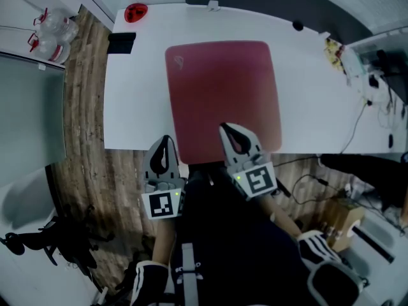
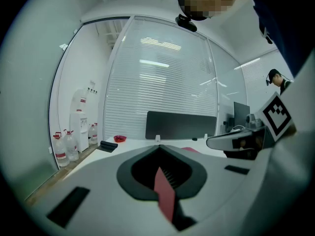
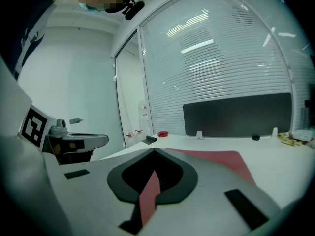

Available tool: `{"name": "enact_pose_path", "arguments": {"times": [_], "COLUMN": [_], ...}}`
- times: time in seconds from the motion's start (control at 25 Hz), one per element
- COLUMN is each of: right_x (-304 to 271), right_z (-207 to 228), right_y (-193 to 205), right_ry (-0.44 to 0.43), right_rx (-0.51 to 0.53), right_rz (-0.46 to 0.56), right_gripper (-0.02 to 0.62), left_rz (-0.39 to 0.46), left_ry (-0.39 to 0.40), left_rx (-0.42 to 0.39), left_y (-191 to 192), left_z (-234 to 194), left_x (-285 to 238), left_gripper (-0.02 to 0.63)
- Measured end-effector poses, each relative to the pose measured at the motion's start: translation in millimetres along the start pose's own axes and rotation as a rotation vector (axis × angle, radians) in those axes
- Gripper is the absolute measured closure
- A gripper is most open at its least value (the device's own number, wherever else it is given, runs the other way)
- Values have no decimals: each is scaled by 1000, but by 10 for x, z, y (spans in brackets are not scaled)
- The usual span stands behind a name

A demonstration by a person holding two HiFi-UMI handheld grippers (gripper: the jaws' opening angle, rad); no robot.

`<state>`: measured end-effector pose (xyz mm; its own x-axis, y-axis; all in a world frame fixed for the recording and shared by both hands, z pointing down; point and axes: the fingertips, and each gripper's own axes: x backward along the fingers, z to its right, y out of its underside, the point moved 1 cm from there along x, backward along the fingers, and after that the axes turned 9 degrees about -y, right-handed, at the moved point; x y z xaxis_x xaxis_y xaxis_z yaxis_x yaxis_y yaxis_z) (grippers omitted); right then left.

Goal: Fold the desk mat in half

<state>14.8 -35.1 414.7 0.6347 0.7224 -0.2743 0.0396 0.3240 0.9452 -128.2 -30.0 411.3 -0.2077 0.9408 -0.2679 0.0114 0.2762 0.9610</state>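
Right claw (image 1: 231, 134) and left claw (image 1: 167, 143), each pinching the near edge of the red mat (image 1: 223, 88) spread on the white table (image 1: 137, 107), apparently to carry that edge to the far side.

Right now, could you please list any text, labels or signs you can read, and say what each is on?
None can be read.
The logo on the mat: too small.
Markers on the left gripper and right gripper: square patterns, no letters.
Labels on the bottles: blurred.
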Motion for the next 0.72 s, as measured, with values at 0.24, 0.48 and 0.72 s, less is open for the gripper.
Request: {"name": "enact_pose_path", "arguments": {"times": [0.24,0.48,0.72], "right_x": [-16,-138,-361], "right_z": [-74,-311,-844], "right_y": [88,397,1023], "right_ry": [2,-64,-192], "right_rx": [-1,181,259], "right_rz": [-22,-171,-331], "right_gripper": [592,592,534], "left_rz": [-10,-40,-108], "left_ry": [-3,-43,-83], "left_rx": [11,28,59], "left_y": [71,248,615], "left_z": [-87,-239,-402], "left_x": [17,92,260], "left_gripper": [603,603,603]}}
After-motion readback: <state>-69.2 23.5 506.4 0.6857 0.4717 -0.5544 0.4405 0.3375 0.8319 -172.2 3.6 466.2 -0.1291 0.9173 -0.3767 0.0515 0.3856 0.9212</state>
